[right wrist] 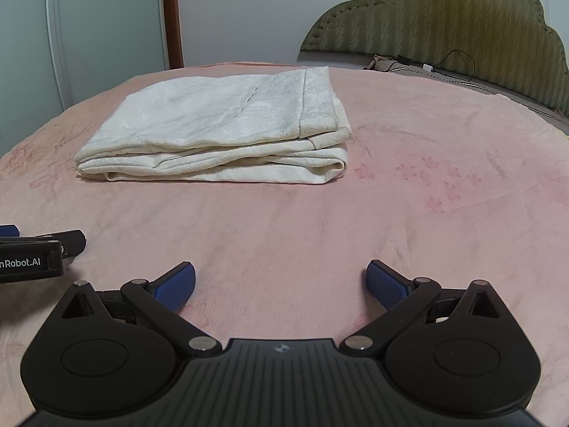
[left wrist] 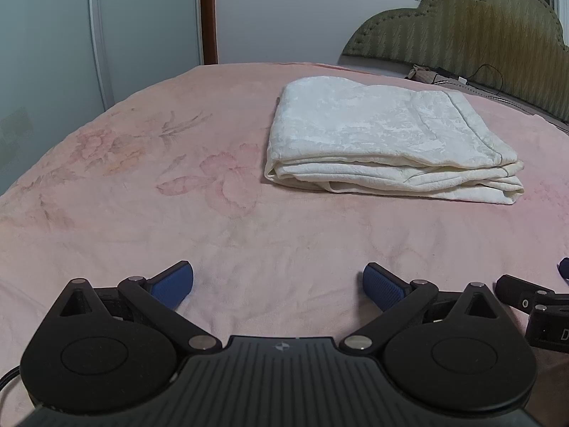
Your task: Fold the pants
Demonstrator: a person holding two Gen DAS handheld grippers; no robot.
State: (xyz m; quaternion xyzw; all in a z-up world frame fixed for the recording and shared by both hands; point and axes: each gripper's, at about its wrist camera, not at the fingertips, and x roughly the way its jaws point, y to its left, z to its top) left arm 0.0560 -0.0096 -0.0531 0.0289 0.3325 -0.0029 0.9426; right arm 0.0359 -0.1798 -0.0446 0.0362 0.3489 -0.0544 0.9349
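White pants [left wrist: 387, 138] folded in a flat stack on pink bed cover [left wrist: 149, 185], mid-bed, well ahead of both tongs, left gripper [left wrist: 278, 286] spread wide and empty, right gripper [right wrist: 281, 286] likewise, side by side, green headboard [right wrist: 444, 17] behind.

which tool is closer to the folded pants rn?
Too close to call. Both sit low on the bed, side by side, short of the pants. Left tool has them ahead to its right, right tool ahead to its left. Both open, empty.
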